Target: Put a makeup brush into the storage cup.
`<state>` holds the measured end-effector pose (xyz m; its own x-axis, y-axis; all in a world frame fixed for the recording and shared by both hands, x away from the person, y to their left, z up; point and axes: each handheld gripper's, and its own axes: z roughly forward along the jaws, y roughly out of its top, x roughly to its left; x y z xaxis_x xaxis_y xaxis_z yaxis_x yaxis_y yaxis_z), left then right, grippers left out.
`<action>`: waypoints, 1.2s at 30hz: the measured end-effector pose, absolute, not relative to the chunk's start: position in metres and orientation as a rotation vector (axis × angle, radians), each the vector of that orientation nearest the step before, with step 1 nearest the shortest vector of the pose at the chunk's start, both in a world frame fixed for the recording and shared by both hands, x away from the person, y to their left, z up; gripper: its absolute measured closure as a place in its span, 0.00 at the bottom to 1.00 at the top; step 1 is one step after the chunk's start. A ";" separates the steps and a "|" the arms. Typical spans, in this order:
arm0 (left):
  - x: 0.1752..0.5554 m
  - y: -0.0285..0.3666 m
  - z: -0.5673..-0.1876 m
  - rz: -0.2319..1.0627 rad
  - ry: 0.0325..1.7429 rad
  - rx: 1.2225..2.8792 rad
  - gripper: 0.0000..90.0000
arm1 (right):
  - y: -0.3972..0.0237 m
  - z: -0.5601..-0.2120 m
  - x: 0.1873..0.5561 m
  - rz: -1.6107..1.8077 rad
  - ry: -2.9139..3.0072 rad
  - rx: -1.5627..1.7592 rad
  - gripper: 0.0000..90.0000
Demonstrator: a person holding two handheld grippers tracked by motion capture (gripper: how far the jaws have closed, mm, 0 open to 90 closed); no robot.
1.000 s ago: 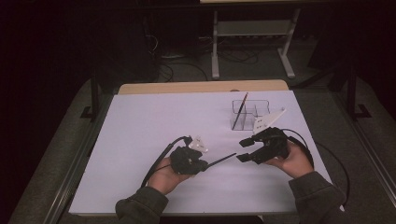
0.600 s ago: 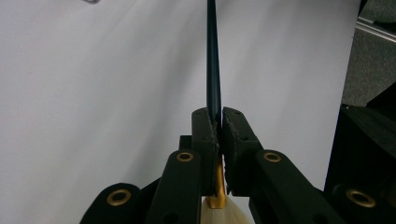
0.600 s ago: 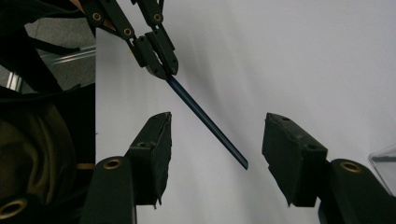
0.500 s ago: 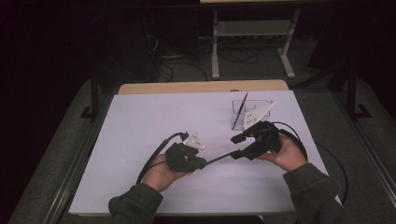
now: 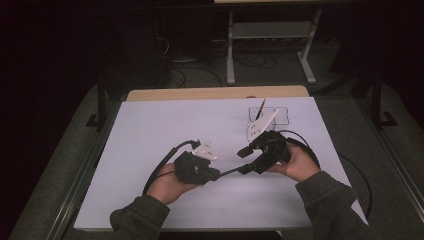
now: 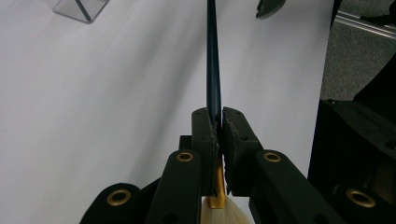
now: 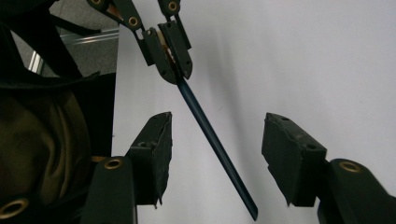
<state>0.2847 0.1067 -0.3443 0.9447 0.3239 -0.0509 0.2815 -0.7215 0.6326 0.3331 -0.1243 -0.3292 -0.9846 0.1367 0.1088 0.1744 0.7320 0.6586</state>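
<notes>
1. Paintbrush (image 6: 214, 70) sits pinched near its gold ferrule in the left tongs (image 6: 218, 122), its dark blue handle reaching toward the right tongs (image 7: 215, 154).
2. Right tongs, spread wide, have swung in from beside the clear organizer (image 5: 270, 116) to straddle the handle above the worktop (image 5: 150, 130); a handover looks imminent.

A bench (image 5: 150, 150) under a white sheet (image 5: 165, 125) carries a clear holder (image 5: 285, 116) at its far right.
</notes>
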 end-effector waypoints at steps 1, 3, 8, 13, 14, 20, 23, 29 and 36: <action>0.285 0.107 -0.344 0.085 0.404 2.434 0.94 | -0.123 -0.330 0.333 -1.093 -2.871 -0.258 0.47; 0.285 0.107 -0.344 0.085 0.389 2.443 0.94 | -0.120 -0.331 0.332 -1.079 -2.873 -0.230 0.48; 0.283 0.105 -0.344 0.082 0.380 2.434 0.94 | -0.114 -0.334 0.330 -1.060 -2.869 -0.195 0.50; 0.281 0.104 -0.344 0.078 0.354 2.436 0.94 | -0.108 -0.338 0.328 -1.034 -2.871 -0.165 0.52; 0.281 0.104 -0.343 0.076 0.349 2.439 0.94 | -0.107 -0.339 0.328 -1.030 -2.868 -0.160 0.53; 0.280 0.103 -0.343 0.072 0.331 2.441 0.94 | -0.101 -0.344 0.327 -0.994 -2.849 -0.122 0.58; 0.279 0.103 -0.342 0.075 0.314 2.445 0.94 | -0.098 -0.348 0.326 -0.978 -2.845 -0.110 0.60; 0.278 0.101 -0.341 0.059 0.284 2.447 0.94 | -0.096 -0.351 0.326 -0.968 -2.820 -0.075 0.70; 0.276 0.099 -0.342 0.043 0.272 2.445 0.94 | -0.096 -0.351 0.323 -0.951 -2.802 -0.046 0.76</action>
<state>0.2763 0.0993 -0.3418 0.9777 0.2062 -0.0388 0.1842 -0.7549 0.6294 0.3225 -0.0957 -0.3514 -0.9830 -0.0293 0.1814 0.0872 0.7947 0.6008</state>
